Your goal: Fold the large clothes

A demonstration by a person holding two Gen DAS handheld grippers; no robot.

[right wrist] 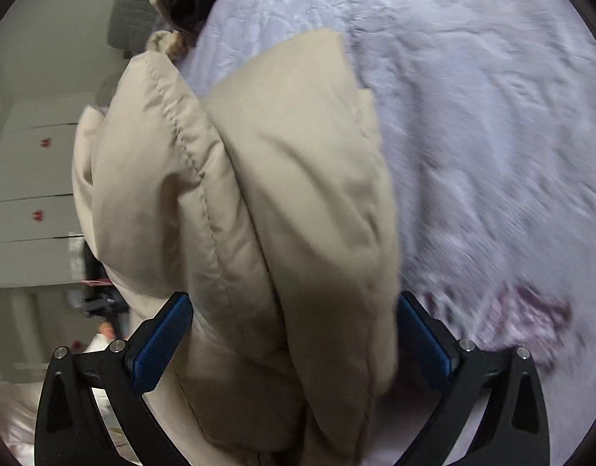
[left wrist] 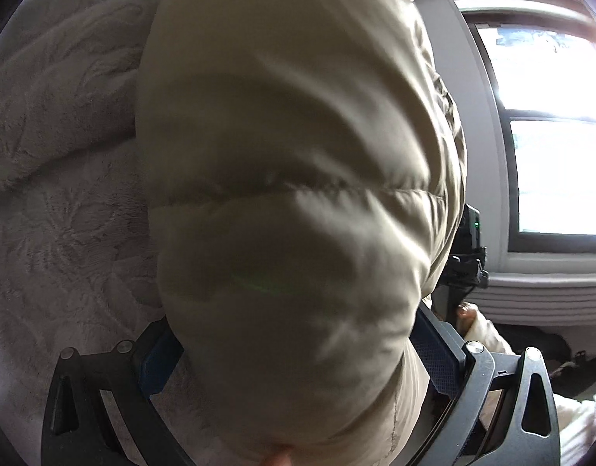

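Note:
A puffy beige quilted coat [left wrist: 298, 178] fills the left wrist view, hanging over a pale plush bedspread [left wrist: 65, 209]. My left gripper [left wrist: 298, 353] is shut on a thick bulge of the coat, its blue pads [left wrist: 158, 365] pressed against both sides. In the right wrist view the same coat [right wrist: 251, 209] lies bunched between my right gripper's [right wrist: 294, 334] blue pads [right wrist: 162, 341], which are shut on its folded padded edge. A fur-trimmed hood [right wrist: 169, 42] shows at the coat's far end.
The bedspread [right wrist: 472, 136] is lilac-white and textured, with a purple patterned patch [right wrist: 530, 322] on it. A bright window [left wrist: 550, 116] with a grey frame stands to the right in the left wrist view. White cabinet doors [right wrist: 30, 202] stand to the left in the right wrist view.

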